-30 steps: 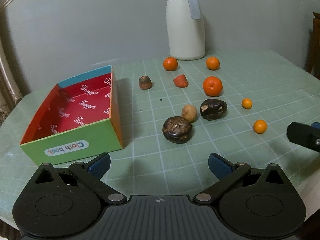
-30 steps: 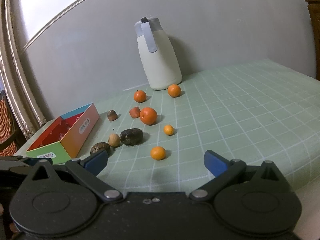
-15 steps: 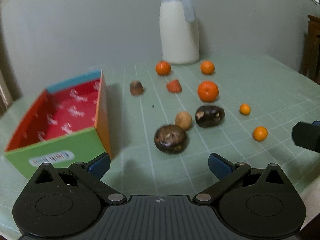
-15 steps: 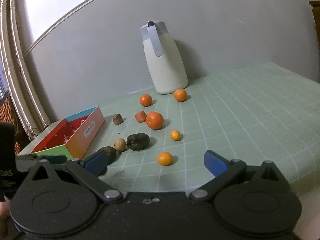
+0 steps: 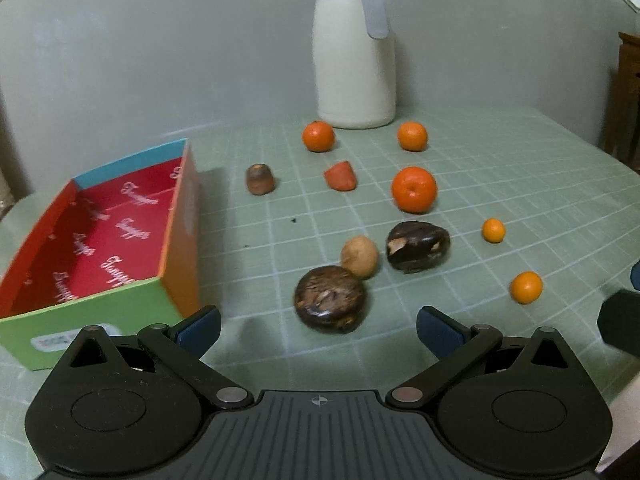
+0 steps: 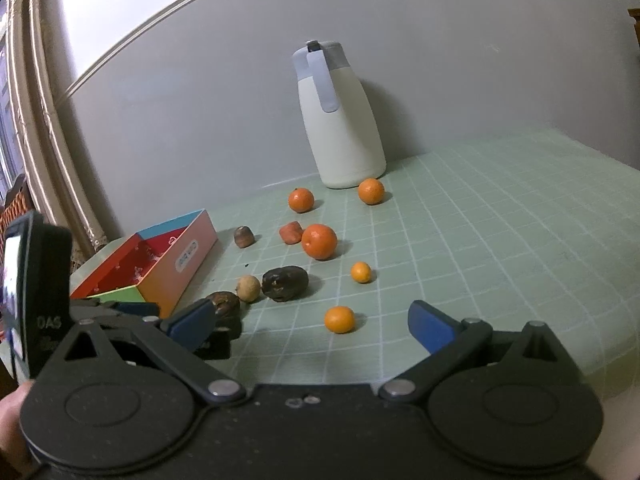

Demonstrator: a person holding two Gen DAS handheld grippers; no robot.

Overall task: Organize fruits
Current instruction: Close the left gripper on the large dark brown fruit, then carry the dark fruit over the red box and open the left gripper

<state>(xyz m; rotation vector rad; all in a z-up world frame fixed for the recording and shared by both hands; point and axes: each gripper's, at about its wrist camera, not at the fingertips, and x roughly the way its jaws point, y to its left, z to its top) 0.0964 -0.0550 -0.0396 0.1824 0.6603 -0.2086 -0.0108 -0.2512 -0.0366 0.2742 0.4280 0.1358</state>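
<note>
Several fruits lie on the green checked tablecloth [image 5: 500,168]. A round dark brown fruit [image 5: 331,299] lies just ahead of my open, empty left gripper [image 5: 318,326]. Beside it are a tan fruit [image 5: 359,257] and a second dark fruit [image 5: 417,245]. A large orange [image 5: 413,189] and several small oranges lie farther out. An open, empty red-lined box [image 5: 96,236] stands at the left. My right gripper [image 6: 312,326] is open and empty, a small orange [image 6: 339,319] just ahead of it.
A white thermos jug [image 5: 354,46] stands at the back by the grey wall. A brown piece [image 5: 260,179] and a red-orange piece [image 5: 340,175] lie mid-table. The left gripper's body [image 6: 120,312] shows in the right wrist view. Wooden furniture [image 5: 628,92] stands at the right.
My left gripper has moved forward and lower toward the round dark fruit. My right gripper has also moved forward toward the small orange. No fruit has moved.
</note>
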